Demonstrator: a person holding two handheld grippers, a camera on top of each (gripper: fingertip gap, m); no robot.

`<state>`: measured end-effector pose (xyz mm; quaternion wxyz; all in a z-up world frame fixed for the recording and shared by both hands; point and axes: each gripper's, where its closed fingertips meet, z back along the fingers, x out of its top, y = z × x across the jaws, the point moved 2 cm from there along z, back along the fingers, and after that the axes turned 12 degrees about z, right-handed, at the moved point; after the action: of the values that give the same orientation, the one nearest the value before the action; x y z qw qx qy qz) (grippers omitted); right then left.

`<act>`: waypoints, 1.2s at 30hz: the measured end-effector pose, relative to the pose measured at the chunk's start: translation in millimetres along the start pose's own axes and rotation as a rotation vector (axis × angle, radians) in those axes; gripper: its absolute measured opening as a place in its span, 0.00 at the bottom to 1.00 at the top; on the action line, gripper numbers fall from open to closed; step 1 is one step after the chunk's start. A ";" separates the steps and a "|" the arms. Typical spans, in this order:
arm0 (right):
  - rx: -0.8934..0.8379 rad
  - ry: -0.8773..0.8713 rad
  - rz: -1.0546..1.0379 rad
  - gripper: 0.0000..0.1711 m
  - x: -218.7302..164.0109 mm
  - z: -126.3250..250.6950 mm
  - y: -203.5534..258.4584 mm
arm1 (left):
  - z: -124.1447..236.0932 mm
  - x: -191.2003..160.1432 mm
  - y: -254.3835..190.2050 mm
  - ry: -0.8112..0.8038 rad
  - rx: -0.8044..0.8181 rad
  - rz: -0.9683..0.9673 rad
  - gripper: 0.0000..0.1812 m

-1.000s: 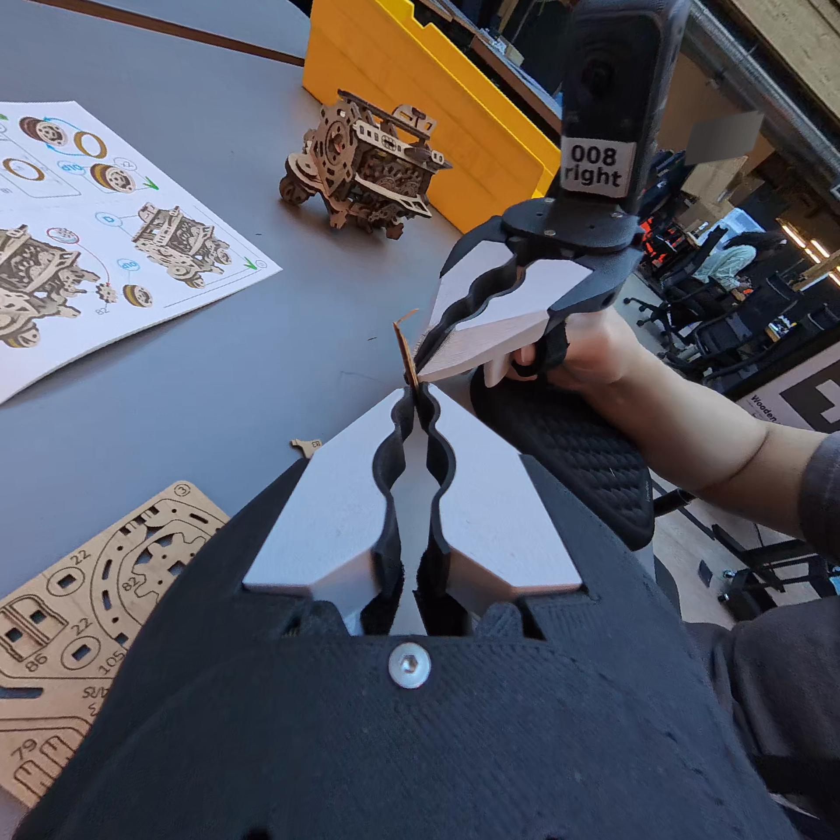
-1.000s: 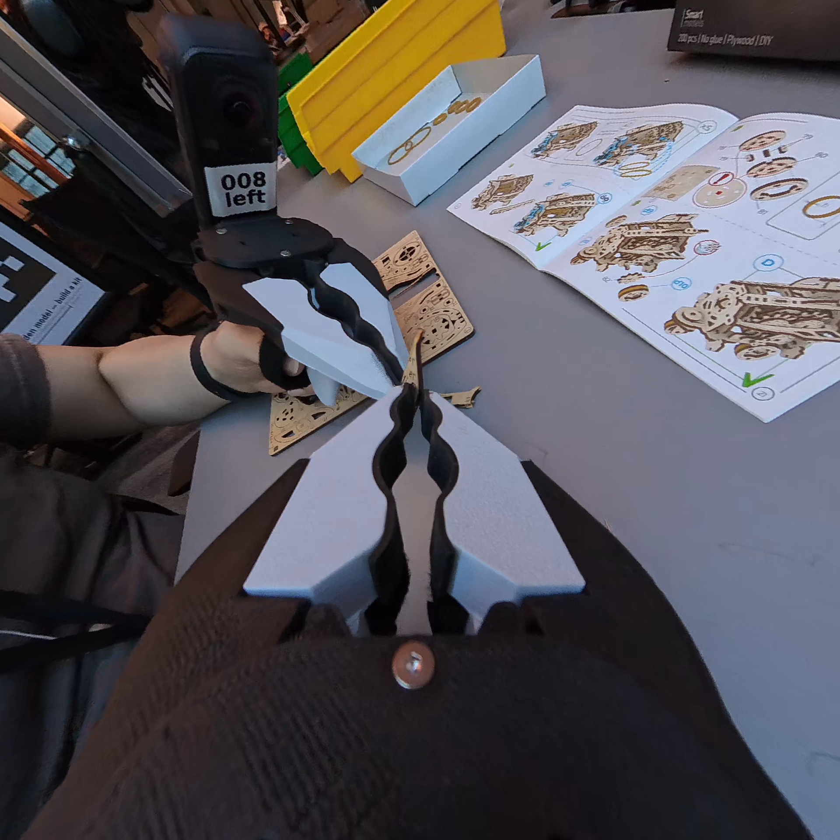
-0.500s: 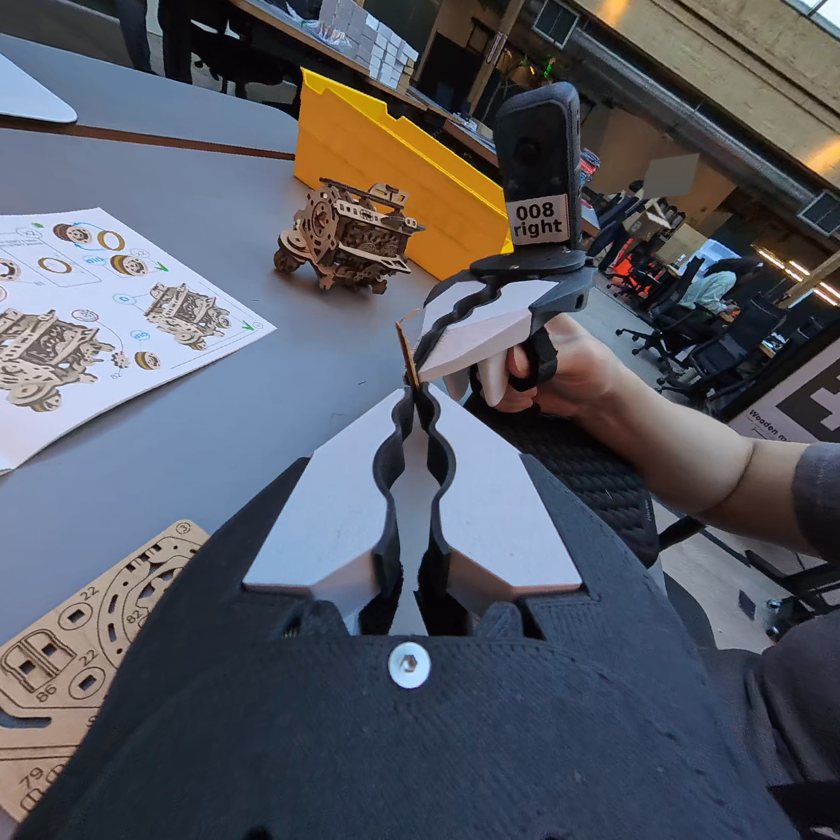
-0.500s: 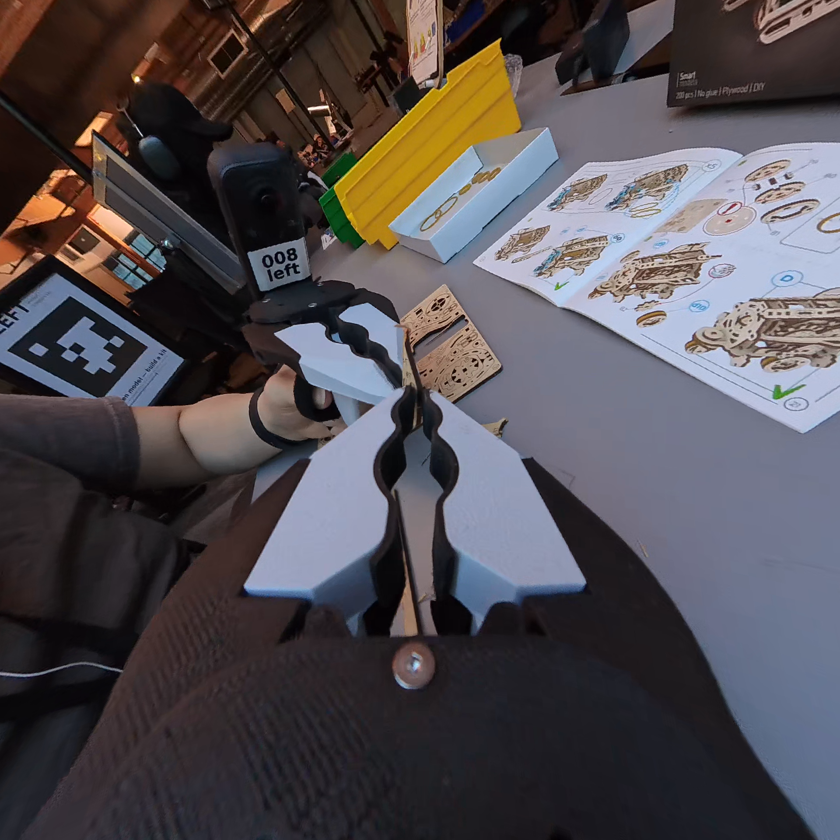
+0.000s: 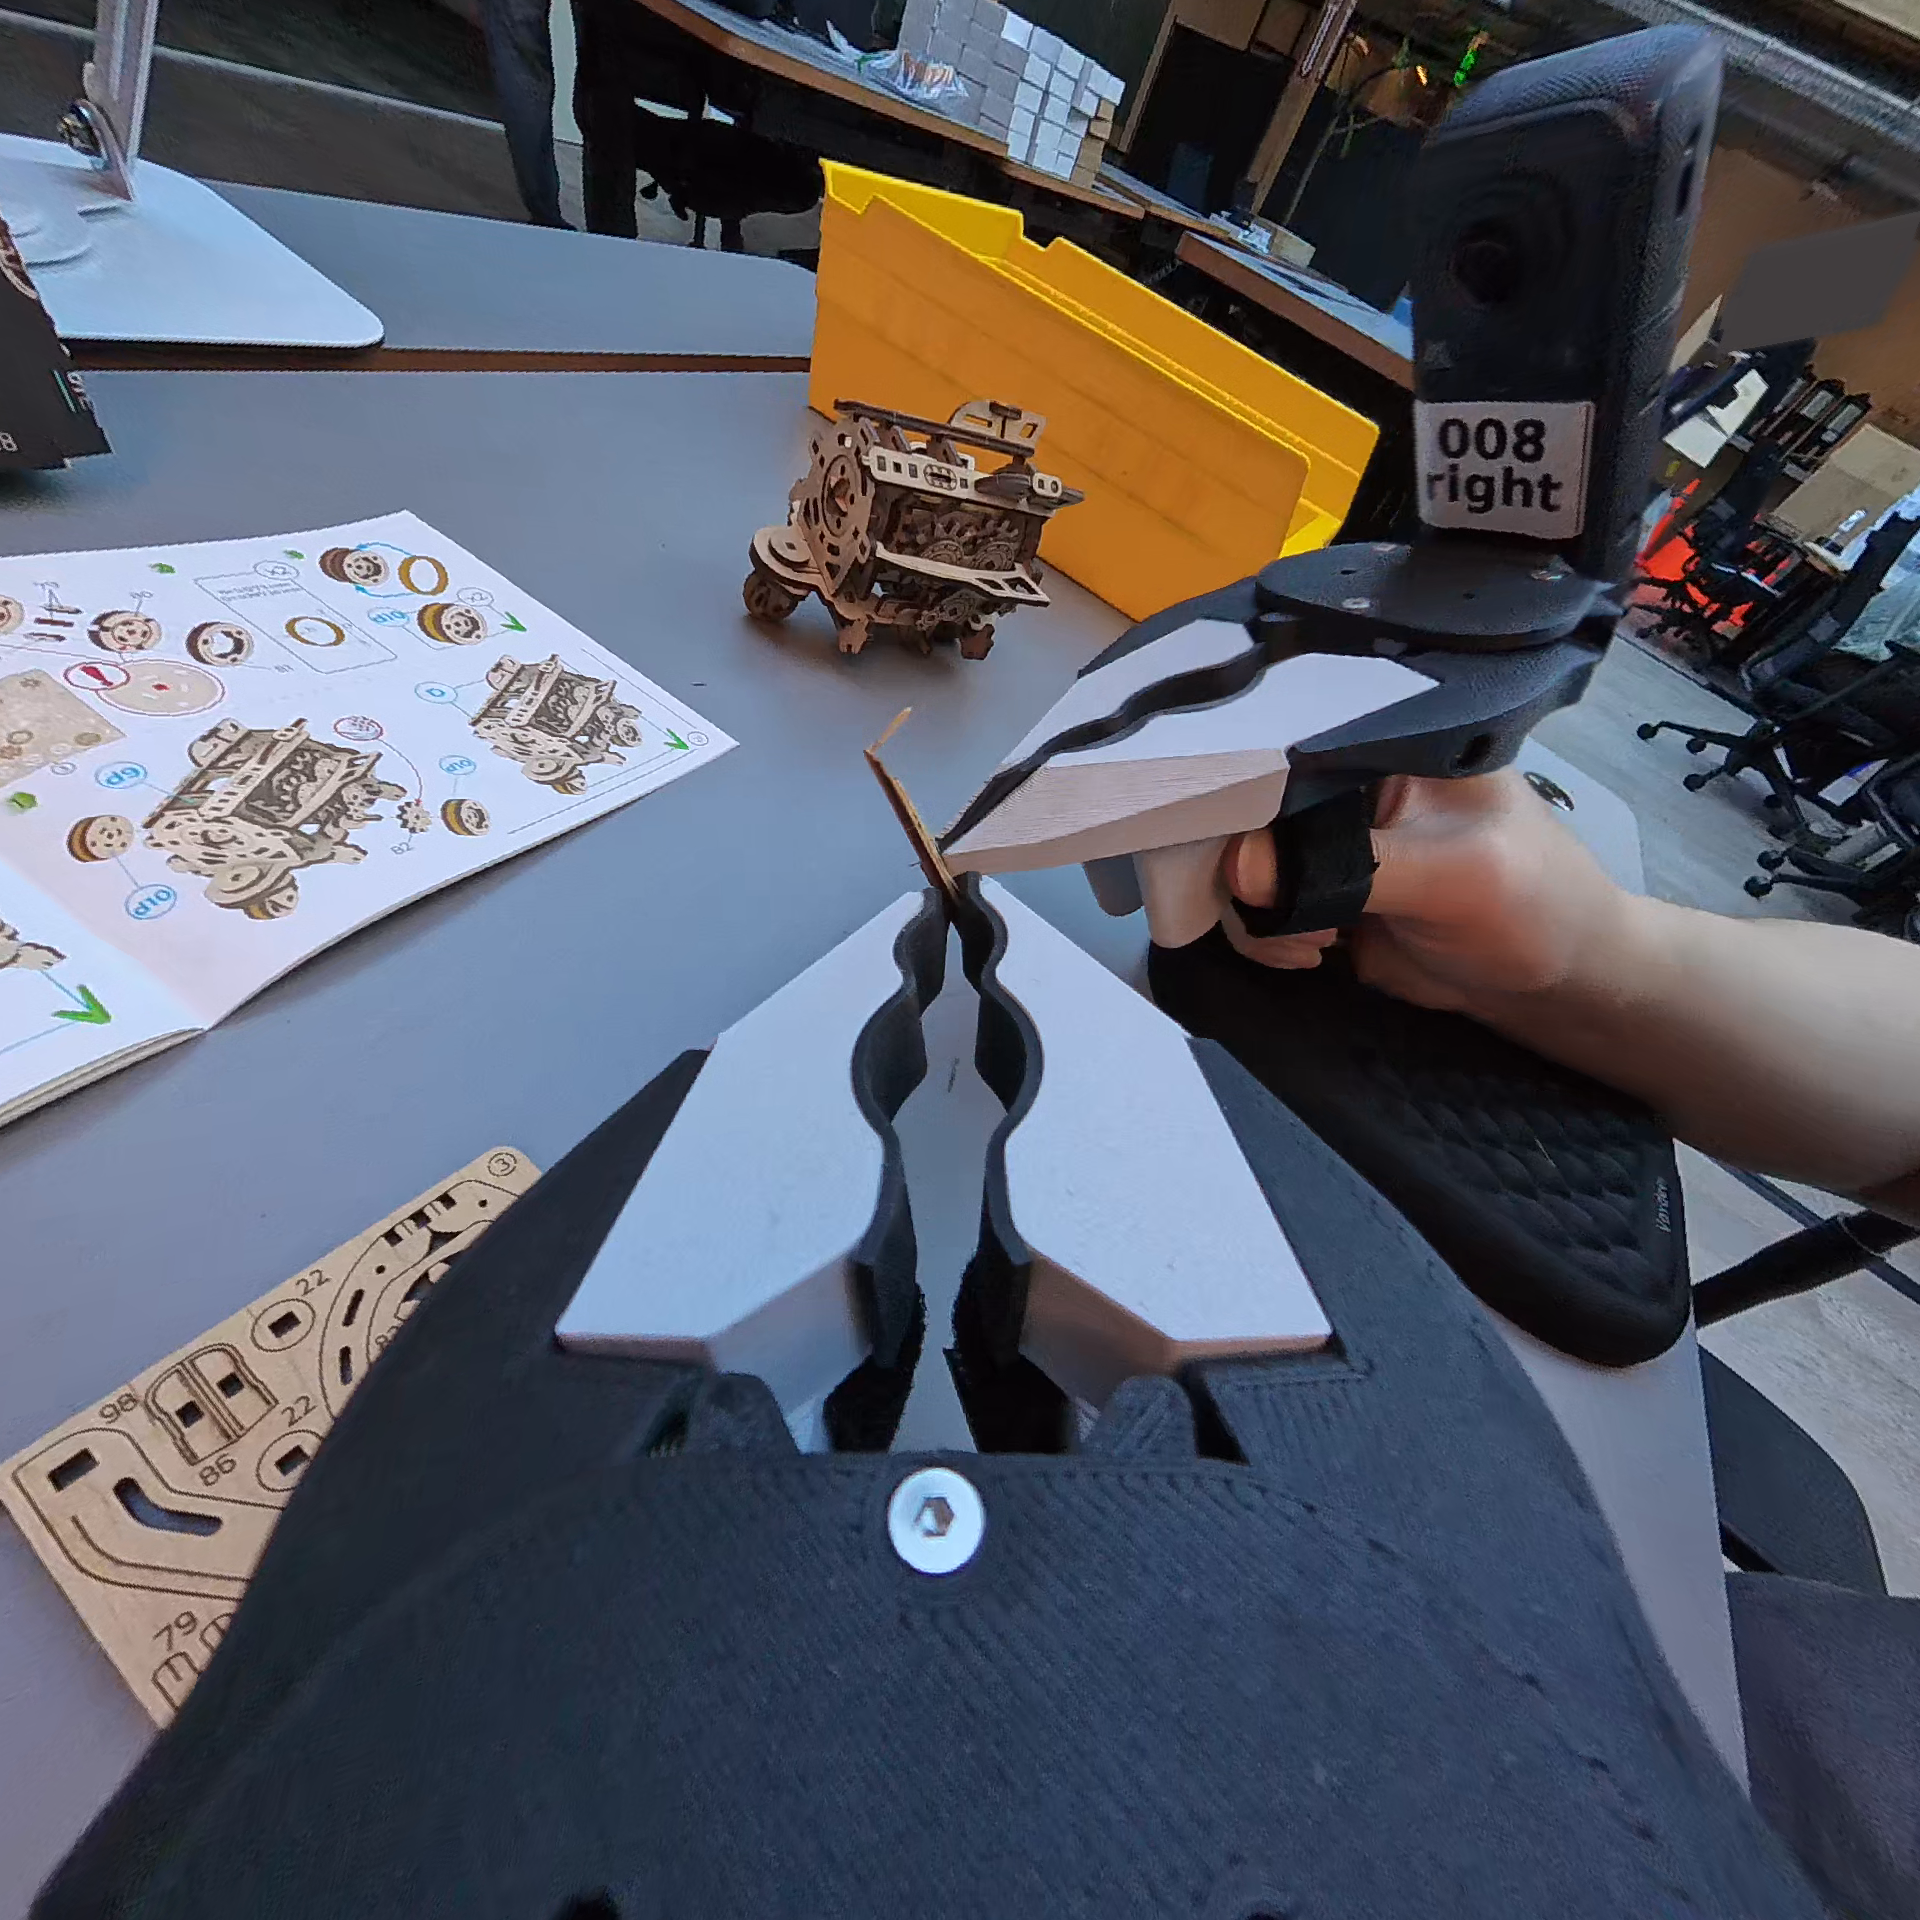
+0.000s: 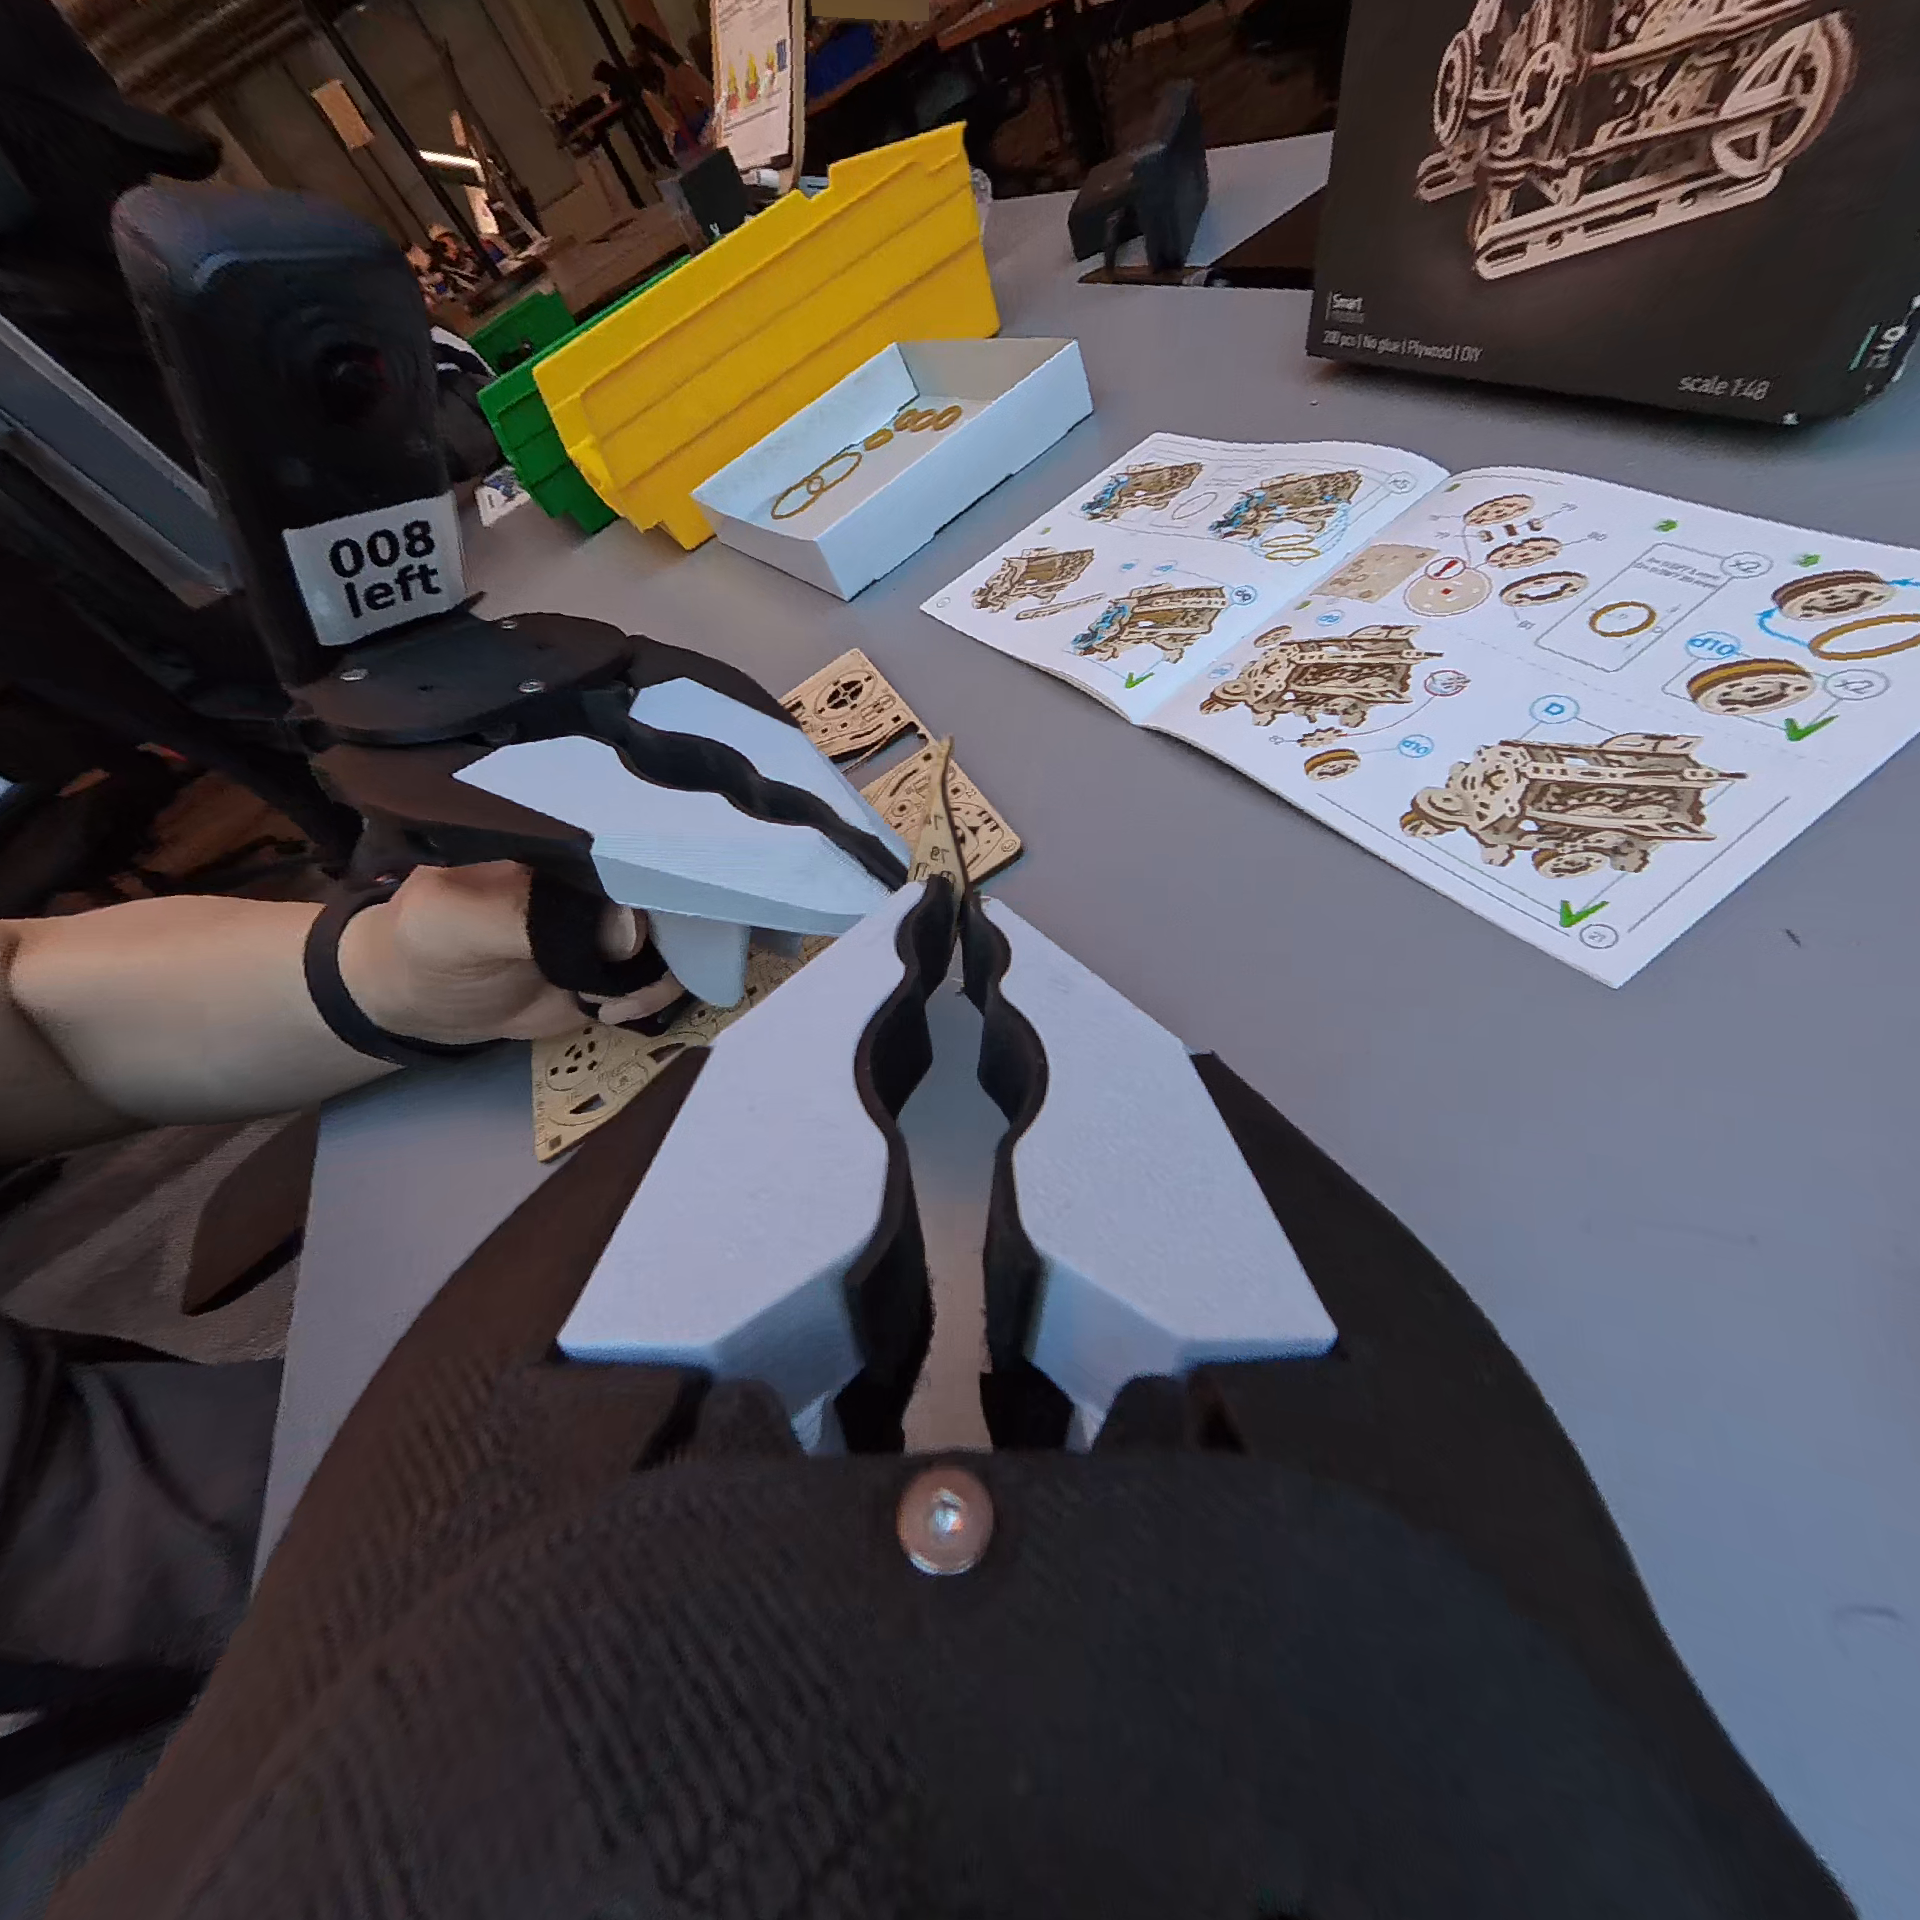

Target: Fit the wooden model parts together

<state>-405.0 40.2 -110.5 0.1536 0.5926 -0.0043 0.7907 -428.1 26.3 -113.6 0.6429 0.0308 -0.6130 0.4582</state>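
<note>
Both grippers meet tip to tip above the grey table and pinch one small thin wooden piece point(image 5: 902, 802) between them; it also shows edge-on in the right wrist view point(image 6: 938, 821). My left gripper point(image 5: 954, 896) is shut on its lower end. My right gripper point(image 6: 943, 891) is shut on the same piece and shows from the side in the left wrist view point(image 5: 951, 842). The left gripper shows in the right wrist view point(image 6: 896, 871). A partly built wooden model point(image 5: 906, 528) stands on the table beyond.
An open instruction booklet point(image 5: 270, 748) lies left, also seen in the right wrist view point(image 6: 1475, 675). Laser-cut plywood sheets point(image 5: 197, 1392) point(image 6: 914, 790) lie near the front edge. Yellow bin point(image 5: 1049, 384), white tray with rings point(image 6: 904, 457), black kit box point(image 6: 1621, 197). The grippers are tip to tip, or close to it. The partly built wooden model point(image 5: 906, 528) is about 15 cm from both grippers' fingertips.
Both grippers have tilted and lifted together with the wooden piece still pinched between them; the views now look more level across the table.
</note>
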 end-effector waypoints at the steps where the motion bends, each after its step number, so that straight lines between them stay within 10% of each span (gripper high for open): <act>1: -0.017 0.003 0.015 0.00 0.0 -0.1 -0.1 | -0.2 0.0 0.3 0.000 0.002 0.001 0.00; 21: 0.431 -0.254 -0.235 0.04 26.9 17.2 13.9 | 17.0 18.6 -25.9 -0.079 -0.326 0.089 0.00; 36: 0.398 -0.232 -0.182 0.00 25.3 16.2 15.3 | 15.5 17.4 -24.3 -0.050 -0.318 0.107 0.00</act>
<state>-399.9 28.6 -79.3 0.1028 0.6961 0.1873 0.6854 -427.6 12.5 -82.9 0.5989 -0.0927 -0.6943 0.3881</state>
